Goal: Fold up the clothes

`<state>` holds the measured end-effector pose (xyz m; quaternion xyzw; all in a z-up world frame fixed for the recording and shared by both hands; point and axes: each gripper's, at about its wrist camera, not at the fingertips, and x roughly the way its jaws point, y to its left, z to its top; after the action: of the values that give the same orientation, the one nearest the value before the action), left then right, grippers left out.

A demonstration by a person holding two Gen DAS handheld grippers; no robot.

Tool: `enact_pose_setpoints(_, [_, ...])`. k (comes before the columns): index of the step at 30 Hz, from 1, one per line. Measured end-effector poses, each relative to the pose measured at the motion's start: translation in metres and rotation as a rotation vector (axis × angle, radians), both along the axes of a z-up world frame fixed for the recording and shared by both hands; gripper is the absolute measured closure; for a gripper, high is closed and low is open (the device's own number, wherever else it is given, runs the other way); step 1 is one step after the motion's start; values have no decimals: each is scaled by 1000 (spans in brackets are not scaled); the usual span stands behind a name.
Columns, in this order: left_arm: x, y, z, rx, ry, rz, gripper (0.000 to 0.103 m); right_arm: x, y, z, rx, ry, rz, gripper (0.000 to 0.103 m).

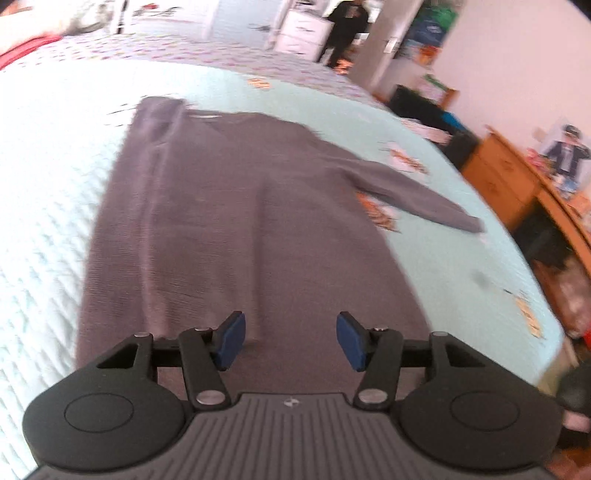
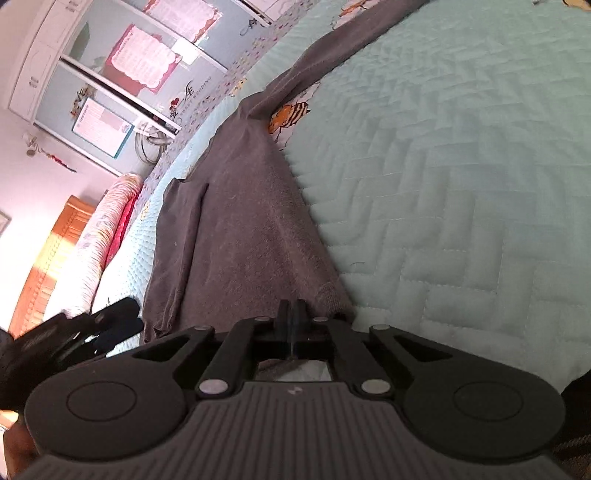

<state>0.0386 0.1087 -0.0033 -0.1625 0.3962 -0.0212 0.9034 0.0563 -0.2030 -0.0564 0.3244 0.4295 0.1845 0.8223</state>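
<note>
**Grey sweater flat on bed; right hem corner pinched, left side free**

Grey sweater (image 1: 229, 206) lies spread flat on the bed (image 1: 40, 229), on a pale mint quilted bedspread (image 2: 443, 177). In the left wrist view the hem is nearest the camera and the neckline farthest. One sleeve (image 1: 417, 192) runs out from the sweater body toward the wooden dresser side. The opposite sleeve is folded over onto the sweater body and lies as a long strip along that side edge. Left wrist view is motion-blurred; knit detail is not readable there.

Left hand-held gripper (image 1: 290, 341): jaws wide apart, blue pads (image 1: 231, 341) separated, nothing between them. It sits over the sweater's hem area; contact with the fabric cannot be told.

Right hand-held gripper (image 2: 291, 325): jaws pressed together at the sweater's hem corner, at the ribbed edge next to the bare bedspread. Fabric bunches right at the fingertips, so it reads as pinching the sweater there. The left hand-held gripper also shows in this view as a dark blurred shape beyond the sweater's other side edge.

Beyond the sweater: cartoon prints on the bedspread (image 2: 290, 114) just beside the outstretched sleeve. A wooden dresser (image 1: 506, 177) stands off the bed on the sleeve side. A person in dark clothes (image 1: 345, 29) stands well past the sweater's neckline end. A rolled floral quilt (image 2: 99, 243) lies past the sweater's folded-sleeve side, with posters on a glazed cabinet (image 2: 140, 59) behind it.
</note>
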Motion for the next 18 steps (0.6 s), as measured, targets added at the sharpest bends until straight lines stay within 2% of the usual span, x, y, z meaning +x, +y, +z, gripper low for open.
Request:
enact_pose_setpoints(2, [7,9,-19,-24,88,26,47,0,1,3,-19,-12,10,103])
enact_pose_setpoints(3, [8,14,-28,-45,118,39,51,-1,1,4,-20,-15,11,103])
enact_pose_setpoints(6, [2,21,-32,-55,90,34,53,-4,-1,10,3,-30,10,97])
enact_pose_setpoints(11, [3,21,-28,-43,104,26,53,-6,13,14,78,-70,92,97])
enact_pose_setpoints(13, [-1,18,-25,-28,106,16,53,-7,15,13,58,-57,105,98])
enact_pose_setpoints(14, [-4,16,-23,-20,106,9,53,-8,15,12,47,-50,112,102])
enact_pose_setpoints(18, [-16,7,-16,27,107,-30,53,-10,18,9,7,-22,138,102])
